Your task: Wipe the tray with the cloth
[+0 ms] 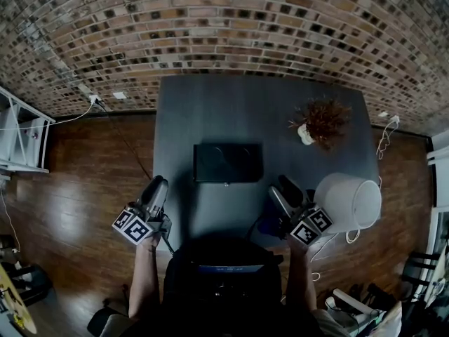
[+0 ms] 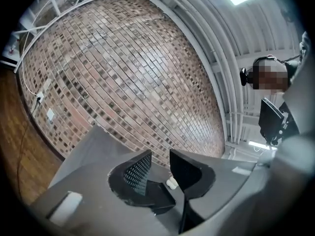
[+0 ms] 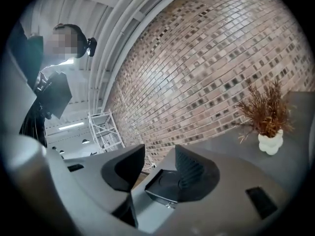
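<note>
The black rectangular tray (image 1: 228, 163) lies in the middle of the grey table (image 1: 210, 104). It also shows past the jaws in the left gripper view, tray (image 2: 158, 196), and in the right gripper view, tray (image 3: 166, 183). My left gripper (image 1: 160, 182) hovers over the table's near left edge, level and aimed at the wall. In its own view the left gripper (image 2: 160, 152) is open and holds nothing. My right gripper (image 1: 284, 183) hangs near the front right, and the right gripper (image 3: 160, 146) is likewise open and empty. A dark blue bundle (image 1: 267, 225), perhaps the cloth, lies partly hidden under it.
A dried plant (image 1: 324, 120) in a small white vase (image 3: 269, 142) stands at the table's back right. A white bucket (image 1: 349, 201) sits at the table's right front corner. A brick wall rises behind the table. White shelving (image 1: 21, 133) stands at the far left.
</note>
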Available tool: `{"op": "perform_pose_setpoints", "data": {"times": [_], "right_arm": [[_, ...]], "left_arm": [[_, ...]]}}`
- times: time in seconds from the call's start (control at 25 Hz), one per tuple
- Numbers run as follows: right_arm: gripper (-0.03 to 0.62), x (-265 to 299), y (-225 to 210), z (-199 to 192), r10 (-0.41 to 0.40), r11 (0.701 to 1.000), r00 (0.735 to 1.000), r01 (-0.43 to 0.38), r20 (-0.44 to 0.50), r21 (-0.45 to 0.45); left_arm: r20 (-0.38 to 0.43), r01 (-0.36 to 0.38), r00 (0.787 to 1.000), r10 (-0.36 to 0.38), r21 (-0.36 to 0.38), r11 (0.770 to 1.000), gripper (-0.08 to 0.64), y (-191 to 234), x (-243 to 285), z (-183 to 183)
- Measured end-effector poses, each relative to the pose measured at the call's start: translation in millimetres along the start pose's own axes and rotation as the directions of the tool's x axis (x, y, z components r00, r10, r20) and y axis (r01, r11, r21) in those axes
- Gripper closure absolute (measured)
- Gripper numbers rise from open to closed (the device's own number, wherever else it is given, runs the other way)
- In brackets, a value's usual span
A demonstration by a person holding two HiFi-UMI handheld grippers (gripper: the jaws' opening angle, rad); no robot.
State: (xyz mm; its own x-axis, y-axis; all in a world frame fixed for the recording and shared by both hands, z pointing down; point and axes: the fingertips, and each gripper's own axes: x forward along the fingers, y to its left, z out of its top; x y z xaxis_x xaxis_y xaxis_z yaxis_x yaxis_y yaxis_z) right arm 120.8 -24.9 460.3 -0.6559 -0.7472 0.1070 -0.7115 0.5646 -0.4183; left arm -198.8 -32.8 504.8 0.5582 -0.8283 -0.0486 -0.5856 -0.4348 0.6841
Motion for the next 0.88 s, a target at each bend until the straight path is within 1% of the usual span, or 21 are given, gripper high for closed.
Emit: {"op": "perform_pose_setpoints", "data": {"times": [0.24,0.36,0.52,0.6,0.72,0.88], "right_arm": [[0.405,-6,1,0,-0.031,0.998,0.999,0.029,-0.020,-0.049],[0.405,-9,0,9,-0.050,0.995,0.999,0.049,-0.009,-0.091],[0.405,-9,-1,17,-0.063,0.991,0.998,0.064,0.009,-0.115],[0.405,-8,-1,15,-0.066,0.989,0.998,0.066,0.004,-0.130],[0.405,-7,1,12,-0.070,0.986,0.997,0.068,-0.011,-0.149],[0.405,-7,0,11,-0.075,0.986,0.997,0.071,-0.017,-0.150]], "left_arm": [[-0.008,0.045,0.999,-0.045,0.008,0.999,0.456,-14,7,-1],[-0.003,0.089,0.996,-0.089,0.013,0.996,0.456,-27,10,4],[0.006,0.154,0.988,-0.155,0.021,0.988,0.457,-45,14,10],[0.009,0.179,0.984,-0.179,0.023,0.984,0.457,-52,15,11],[0.007,0.200,0.980,-0.200,0.027,0.979,0.457,-58,16,12],[-0.001,0.211,0.978,-0.211,0.035,0.977,0.457,-63,18,11]]}}
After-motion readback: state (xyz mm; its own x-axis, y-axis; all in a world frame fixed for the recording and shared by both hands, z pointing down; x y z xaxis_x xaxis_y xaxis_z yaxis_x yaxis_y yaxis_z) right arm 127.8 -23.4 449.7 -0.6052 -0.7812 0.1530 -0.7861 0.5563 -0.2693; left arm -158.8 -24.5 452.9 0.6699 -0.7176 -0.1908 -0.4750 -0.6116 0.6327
